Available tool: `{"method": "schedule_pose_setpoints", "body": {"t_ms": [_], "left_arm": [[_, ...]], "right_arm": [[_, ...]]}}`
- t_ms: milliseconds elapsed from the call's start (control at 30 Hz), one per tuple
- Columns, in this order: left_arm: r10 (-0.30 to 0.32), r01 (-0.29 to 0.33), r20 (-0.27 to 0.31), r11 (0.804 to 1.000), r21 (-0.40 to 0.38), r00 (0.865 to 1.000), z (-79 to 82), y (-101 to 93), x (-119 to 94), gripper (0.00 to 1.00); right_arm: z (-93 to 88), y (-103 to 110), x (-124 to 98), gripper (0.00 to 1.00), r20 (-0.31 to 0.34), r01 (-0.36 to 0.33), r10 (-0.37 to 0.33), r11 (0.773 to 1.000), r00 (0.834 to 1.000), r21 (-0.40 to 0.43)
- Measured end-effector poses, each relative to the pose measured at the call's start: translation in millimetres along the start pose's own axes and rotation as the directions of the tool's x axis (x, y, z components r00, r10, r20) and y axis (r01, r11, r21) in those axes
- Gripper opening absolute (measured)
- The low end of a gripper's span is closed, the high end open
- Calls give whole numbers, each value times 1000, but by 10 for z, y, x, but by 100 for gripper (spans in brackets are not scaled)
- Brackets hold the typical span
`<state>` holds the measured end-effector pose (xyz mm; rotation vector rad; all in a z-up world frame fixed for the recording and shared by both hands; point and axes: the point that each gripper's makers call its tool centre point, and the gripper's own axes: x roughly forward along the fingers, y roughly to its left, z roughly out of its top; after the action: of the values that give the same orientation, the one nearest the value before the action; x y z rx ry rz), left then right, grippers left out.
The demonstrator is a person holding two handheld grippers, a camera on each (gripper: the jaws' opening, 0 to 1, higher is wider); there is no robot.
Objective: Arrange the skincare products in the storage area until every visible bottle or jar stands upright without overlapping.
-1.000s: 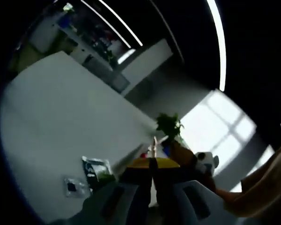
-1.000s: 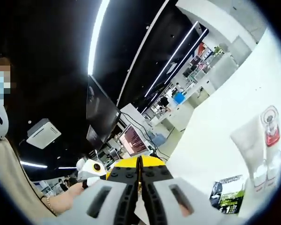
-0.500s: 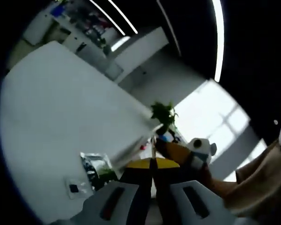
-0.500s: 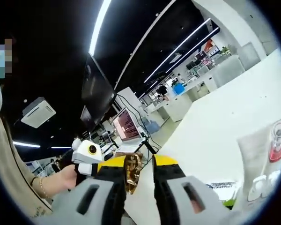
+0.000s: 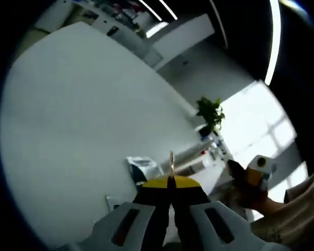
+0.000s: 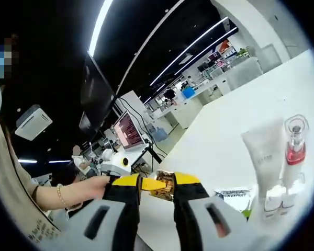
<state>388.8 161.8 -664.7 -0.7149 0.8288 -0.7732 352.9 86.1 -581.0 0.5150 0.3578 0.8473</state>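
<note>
- Right gripper view: my right gripper [image 6: 156, 189] has its jaws apart, and a small gold, crinkled thing [image 6: 164, 187] sits in the gap. I cannot tell whether the jaws touch it.
- Off to the right of those jaws, on the white table [image 6: 235, 120], stand the skincare products: one white tube [image 6: 264, 164], upright on its cap, and just beside it one clear bottle [image 6: 293, 151] with a red band, also upright.
- Between the jaws and the tube lies one flat printed packet [image 6: 234, 194].
- Left gripper view: my left gripper [image 5: 171, 187] has its jaws pressed together with nothing between them.
- Just beyond those tips lies the one packet [image 5: 142, 168], and further right the products [image 5: 212, 153] show blurred and small.
- I judge the arranging has barely started, with neither gripper on a bottle.
- Next I need to bring a gripper down to the products, open around one body, without tipping the two already standing.
</note>
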Motion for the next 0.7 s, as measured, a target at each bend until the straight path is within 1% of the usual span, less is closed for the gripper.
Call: {"method": "schedule_pose_setpoints", "body": {"t_ms": [67,100,133,167,200,233,267,333,367,400,433,467,500,533,567,600,633,667,700], "left_arm": [[14,-14,-18,1000,-9,1000,-6,91,65,0],[28,-28,-38,999,-15,999,-19,171,126,0],[34,-35,-47,999,-16,998,-22,213,160,0],[39,-41,-70,999,-15,997,-43,264,209,0],[47,-48,-85,999,-11,995,-66,301,237,0],[66,-68,-102,998,-17,993,-88,371,285,0],[74,-76,-124,997,-9,989,-123,409,311,0],[96,-97,-146,995,-2,985,-163,491,376,0],[99,-101,-152,995,-1,983,-173,507,388,0],[104,-106,-161,994,-6,981,-188,529,404,0],[111,-114,-167,993,-11,980,-199,579,440,0],[112,-116,-169,993,-13,979,-202,588,447,0],[113,-120,-171,992,-29,979,-208,619,464,0],[116,-125,-172,991,-45,978,-210,649,484,0],[118,-128,-173,991,-44,978,-211,665,492,0],[121,-131,-176,990,-47,977,-216,687,504,0],[124,-136,-180,989,-55,976,-222,706,512,0],[126,-139,-184,989,-57,975,-228,724,519,0],[136,-150,-188,987,-61,973,-234,762,524,0]], "right_arm": [[-35,-33,-13,26,-16,9,-9,1000,1000,-17],[-86,-72,-24,27,-44,21,-23,998,999,-52],[-119,-88,-23,27,-61,25,-29,997,998,-78],[-150,-97,-22,28,-76,25,-32,995,997,-97],[-210,-107,-14,29,-105,23,-36,992,994,-126],[-264,-116,-1,30,-132,15,-36,988,991,-156],[-351,-141,19,30,-175,10,-46,979,983,-203],[-461,-170,64,32,-226,-5,-56,965,972,-264],[-545,-209,102,32,-265,-14,-73,950,961,-311],[-567,-222,115,33,-275,-16,-78,946,958,-324],[-682,-290,190,34,-324,-34,-100,922,941,-385],[-743,-344,228,34,-351,-38,-123,907,928,-419],[-800,-381,300,36,-371,-50,-133,894,919,-445],[-834,-407,342,36,-383,-55,-143,885,912,-462],[-854,-459,425,36,-382,-50,-161,873,910,-485],[-873,-491,479,36,-385,-47,-173,866,907,-498],[-900,-553,524,36,-397,-38,-204,852,895,-522],[-924,-625,597,36,-406,-39,-236,825,883,-563],[-932,-647,661,36,-403,-44,-243,811,882,-584]]}}
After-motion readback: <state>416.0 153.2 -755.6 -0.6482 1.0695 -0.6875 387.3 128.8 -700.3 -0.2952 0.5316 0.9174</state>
